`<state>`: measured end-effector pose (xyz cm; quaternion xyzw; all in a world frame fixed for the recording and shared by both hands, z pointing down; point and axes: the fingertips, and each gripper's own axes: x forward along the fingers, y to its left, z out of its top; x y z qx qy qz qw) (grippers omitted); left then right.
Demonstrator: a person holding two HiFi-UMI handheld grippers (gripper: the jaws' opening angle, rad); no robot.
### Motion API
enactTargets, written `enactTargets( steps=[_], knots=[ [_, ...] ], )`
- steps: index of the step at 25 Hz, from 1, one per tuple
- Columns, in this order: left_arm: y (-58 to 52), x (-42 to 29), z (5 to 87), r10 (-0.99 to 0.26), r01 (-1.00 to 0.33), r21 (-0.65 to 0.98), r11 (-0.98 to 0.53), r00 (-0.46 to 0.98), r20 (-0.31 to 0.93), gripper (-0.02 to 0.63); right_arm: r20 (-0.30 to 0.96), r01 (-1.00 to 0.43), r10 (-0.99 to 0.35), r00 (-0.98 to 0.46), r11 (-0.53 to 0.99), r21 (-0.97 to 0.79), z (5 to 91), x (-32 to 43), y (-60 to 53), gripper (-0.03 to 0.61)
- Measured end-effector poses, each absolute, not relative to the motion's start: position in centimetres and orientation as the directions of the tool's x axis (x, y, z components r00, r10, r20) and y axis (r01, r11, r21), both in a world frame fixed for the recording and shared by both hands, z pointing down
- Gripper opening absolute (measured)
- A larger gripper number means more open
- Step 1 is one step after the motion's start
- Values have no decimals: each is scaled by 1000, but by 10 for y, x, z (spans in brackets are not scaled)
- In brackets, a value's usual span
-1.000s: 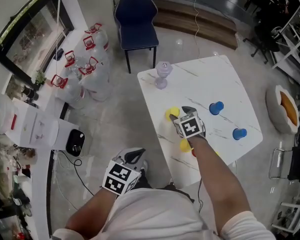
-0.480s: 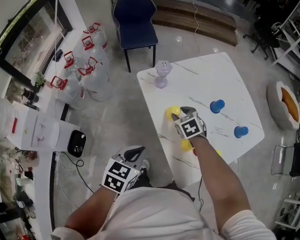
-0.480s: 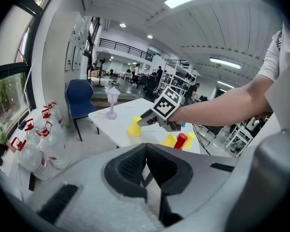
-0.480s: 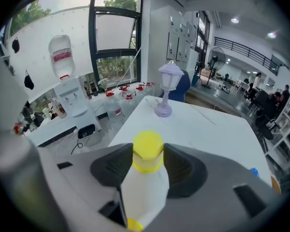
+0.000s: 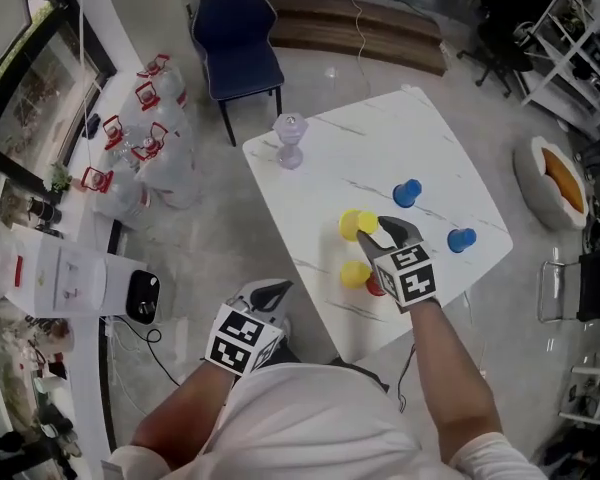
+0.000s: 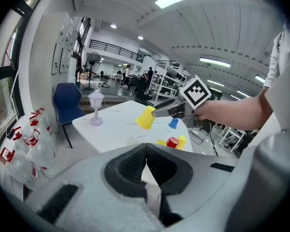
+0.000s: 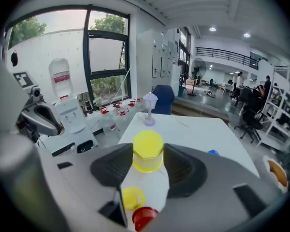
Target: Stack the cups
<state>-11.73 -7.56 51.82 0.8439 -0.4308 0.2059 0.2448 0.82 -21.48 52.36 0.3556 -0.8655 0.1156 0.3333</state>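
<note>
My right gripper (image 5: 375, 230) (image 7: 147, 162) is shut on an upside-down yellow cup (image 5: 358, 224) (image 7: 147, 151) and holds it above the white table (image 5: 320, 168). Its jaws have just been closing onto this cup. Below it stand a second yellow cup (image 5: 355, 274) (image 7: 132, 197) and a red cup (image 5: 376, 286) (image 7: 144, 217). Two blue cups (image 5: 407, 192) (image 5: 461, 239) stand further right. My left gripper (image 5: 265, 298) (image 6: 146, 163) hangs off the table's near-left edge, jaws shut and empty. The left gripper view shows the lifted yellow cup (image 6: 146, 118).
A clear goblet (image 5: 289, 140) (image 7: 149, 108) stands at the table's far left corner. Behind it is a blue chair (image 5: 232, 38). Water bottles (image 5: 140, 148) and a dispenser (image 5: 60, 273) line the left wall. A round floor cushion (image 5: 555, 178) lies to the right.
My right gripper closed on the yellow cup and lifted it off the table, shifting right and nearer. The left gripper moved slightly.
</note>
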Motion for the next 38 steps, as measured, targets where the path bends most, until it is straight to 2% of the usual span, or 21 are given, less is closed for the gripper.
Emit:
enactTargets(
  steps=[8, 22, 23, 24, 25, 33, 38],
  knots=[
    [-75, -71, 515, -576, -772, 235, -591, 608, 546, 9, 711, -724, -552, -437, 684, 86, 527, 80, -156, 206],
    [-58, -47, 512, -538, -737, 235, -634, 638, 551, 9, 758, -726, -510, -406, 684, 72, 556, 86, -124, 209],
    [-57, -47, 512, -537, -736, 236, -634, 639, 552, 9, 752, -731, -511, -416, 680, 59, 556, 85, -124, 223],
    [-57, -48, 513, -535, -736, 237, -634, 639, 553, 9, 745, -736, -514, -425, 675, 45, 554, 84, -124, 276],
    [-56, -48, 513, -534, -736, 238, -634, 639, 554, 9, 740, -741, -517, -431, 671, 37, 552, 84, -123, 294],
    [-61, -43, 517, -525, -732, 242, -637, 642, 559, 9, 668, -790, -585, -459, 613, -6, 522, 111, -123, 271],
    [-67, -30, 514, -523, -722, 234, -651, 651, 551, 9, 626, -871, -681, -380, 492, 6, 521, 165, -140, 238]
  ],
)
